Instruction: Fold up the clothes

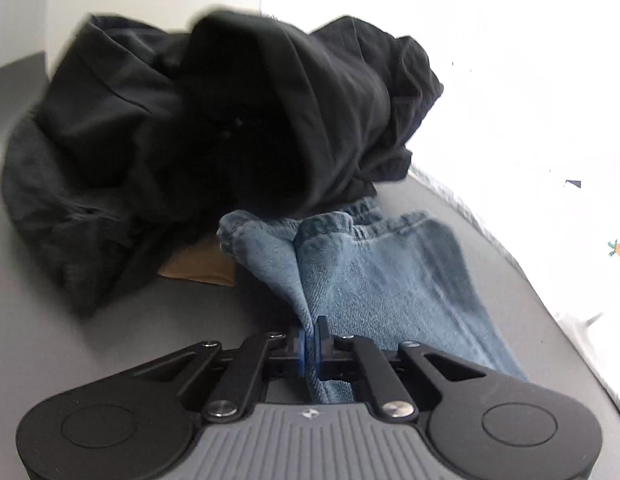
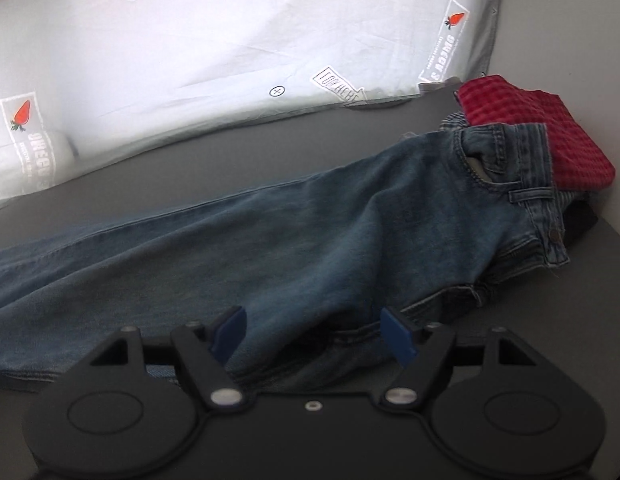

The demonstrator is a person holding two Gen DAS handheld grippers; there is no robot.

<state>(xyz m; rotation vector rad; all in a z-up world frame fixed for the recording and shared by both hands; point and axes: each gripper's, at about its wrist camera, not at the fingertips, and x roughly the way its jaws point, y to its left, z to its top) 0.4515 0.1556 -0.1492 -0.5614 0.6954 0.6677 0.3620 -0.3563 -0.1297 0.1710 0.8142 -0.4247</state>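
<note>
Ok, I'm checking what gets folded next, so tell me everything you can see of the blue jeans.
The blue jeans are faded, worn-looking denim, stretched long across the grey surface. Their waistband, with pocket, belt loop and metal button, lies against a red checked cloth; the leg hems reach a black garment pile. The left gripper is shut on a fold of one leg. The right gripper is open above them.

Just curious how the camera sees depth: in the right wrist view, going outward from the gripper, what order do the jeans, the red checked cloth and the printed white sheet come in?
1. jeans, right under the right gripper.
2. red checked cloth, far right, by the waistband.
3. printed white sheet, across the back.
</note>
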